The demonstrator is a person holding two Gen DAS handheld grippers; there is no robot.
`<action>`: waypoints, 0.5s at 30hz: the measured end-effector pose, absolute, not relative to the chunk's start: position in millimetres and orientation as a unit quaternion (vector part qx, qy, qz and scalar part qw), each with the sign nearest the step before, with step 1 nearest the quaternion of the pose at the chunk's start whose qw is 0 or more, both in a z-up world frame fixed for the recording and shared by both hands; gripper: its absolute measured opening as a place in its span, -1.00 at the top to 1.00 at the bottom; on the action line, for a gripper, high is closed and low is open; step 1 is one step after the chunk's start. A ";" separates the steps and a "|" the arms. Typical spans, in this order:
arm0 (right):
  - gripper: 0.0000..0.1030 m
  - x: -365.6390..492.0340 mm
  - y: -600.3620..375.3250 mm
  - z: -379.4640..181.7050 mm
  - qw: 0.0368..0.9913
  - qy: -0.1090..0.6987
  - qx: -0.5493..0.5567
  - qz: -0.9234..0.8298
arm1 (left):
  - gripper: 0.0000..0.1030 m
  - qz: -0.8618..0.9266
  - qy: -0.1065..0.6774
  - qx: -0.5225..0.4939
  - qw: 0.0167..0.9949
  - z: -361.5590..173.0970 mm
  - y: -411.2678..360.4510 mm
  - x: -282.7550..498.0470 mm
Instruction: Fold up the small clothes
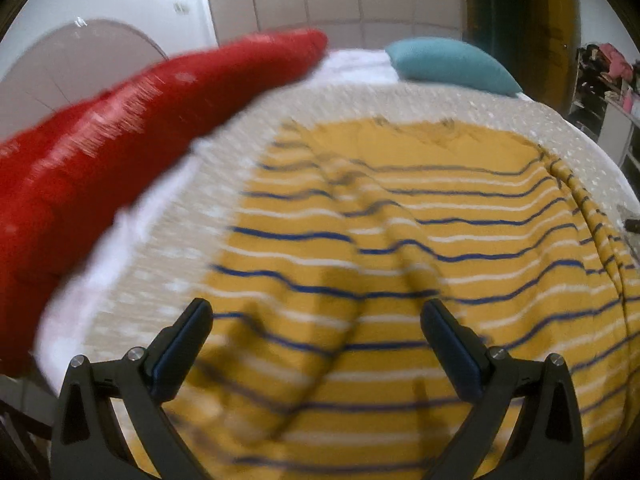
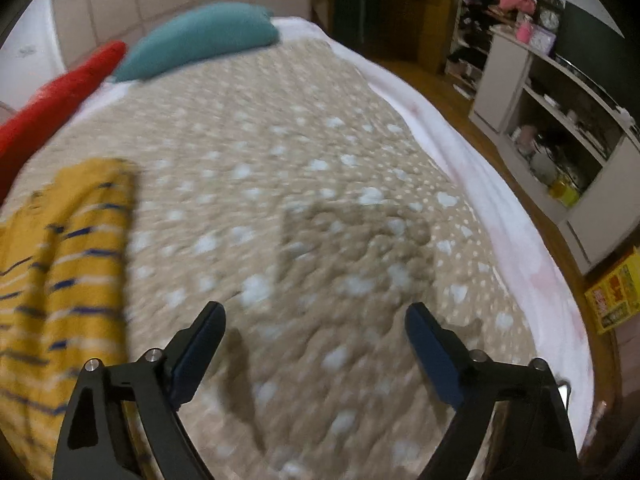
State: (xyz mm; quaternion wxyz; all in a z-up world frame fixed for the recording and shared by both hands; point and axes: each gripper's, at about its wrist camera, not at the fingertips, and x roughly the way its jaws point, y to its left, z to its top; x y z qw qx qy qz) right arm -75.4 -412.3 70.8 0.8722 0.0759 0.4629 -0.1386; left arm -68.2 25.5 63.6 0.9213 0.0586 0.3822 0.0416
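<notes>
A mustard-yellow garment with blue and white stripes [image 1: 400, 248] lies spread and wrinkled on the bed. My left gripper [image 1: 316, 312] is open and empty, hovering over its near part. In the right wrist view the garment [image 2: 68, 264] lies at the left. My right gripper [image 2: 316, 320] is open and empty over the bare bedspread, to the right of the garment. Both views are motion-blurred.
The bed has a beige bedspread with white spots [image 2: 320, 160] over a white sheet. A red pillow [image 1: 120, 128] and a teal pillow [image 1: 452, 64] lie at the head. A white shelf unit [image 2: 552, 120] and a yellow box [image 2: 616, 292] stand on the floor at right.
</notes>
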 end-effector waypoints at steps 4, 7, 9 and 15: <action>-0.81 -110.6 -388.8 83.7 0.891 0.437 0.099 -0.072 | -1.00 0.076 0.375 0.037 0.923 73.1 77.5 -87.2; -0.81 -136.6 -371.1 86.8 0.893 0.434 0.117 -0.013 | -1.00 0.091 0.402 -0.011 0.911 60.6 121.4 -91.4; -0.81 -158.0 -355.8 85.9 0.889 0.440 0.120 0.028 | -1.00 0.077 0.422 -0.039 0.902 50.3 139.7 -91.3; -0.68 -197.2 -317.5 72.8 0.875 0.469 0.095 0.065 | -0.80 -0.010 0.462 -0.070 0.884 24.5 131.6 -88.5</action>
